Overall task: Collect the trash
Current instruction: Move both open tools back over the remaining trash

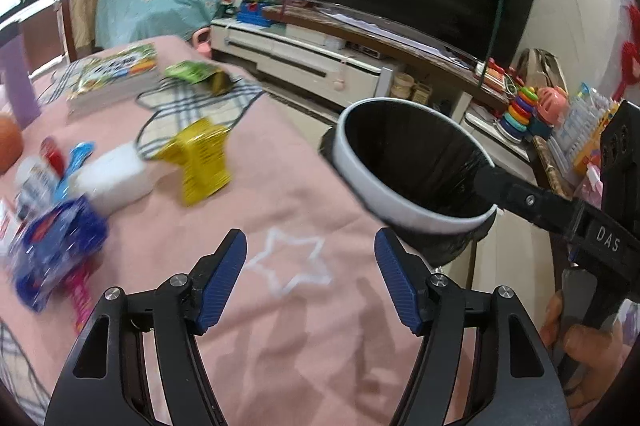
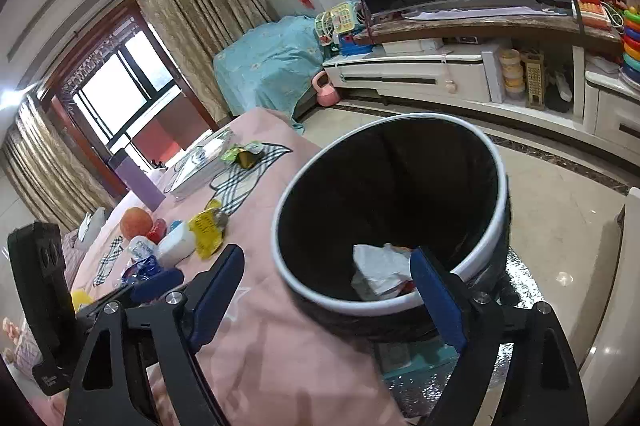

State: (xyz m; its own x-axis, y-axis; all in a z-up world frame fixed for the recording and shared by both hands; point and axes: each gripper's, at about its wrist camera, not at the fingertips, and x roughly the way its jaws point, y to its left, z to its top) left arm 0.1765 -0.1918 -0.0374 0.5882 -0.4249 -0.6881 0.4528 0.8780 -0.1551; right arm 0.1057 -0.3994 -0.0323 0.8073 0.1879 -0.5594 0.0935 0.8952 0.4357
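Now both grippers, left gripper (image 1: pixel 311 282) and right gripper (image 2: pixel 326 296), gape empty beside the black-lined white trash bin (image 2: pixel 498 194), with crumpled wrappers (image 2: pixel 380 272) inside.

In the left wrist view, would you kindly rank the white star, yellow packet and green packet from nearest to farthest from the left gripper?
1. White star, between the left gripper's open fingers.
2. Yellow packet, mid-cloth, left.
3. Green packet, far end, beside the books.

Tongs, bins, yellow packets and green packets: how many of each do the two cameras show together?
tongs: 2, the left tongs and the right tongs
bin: 1
yellow packet: 1
green packet: 1
Total: 5
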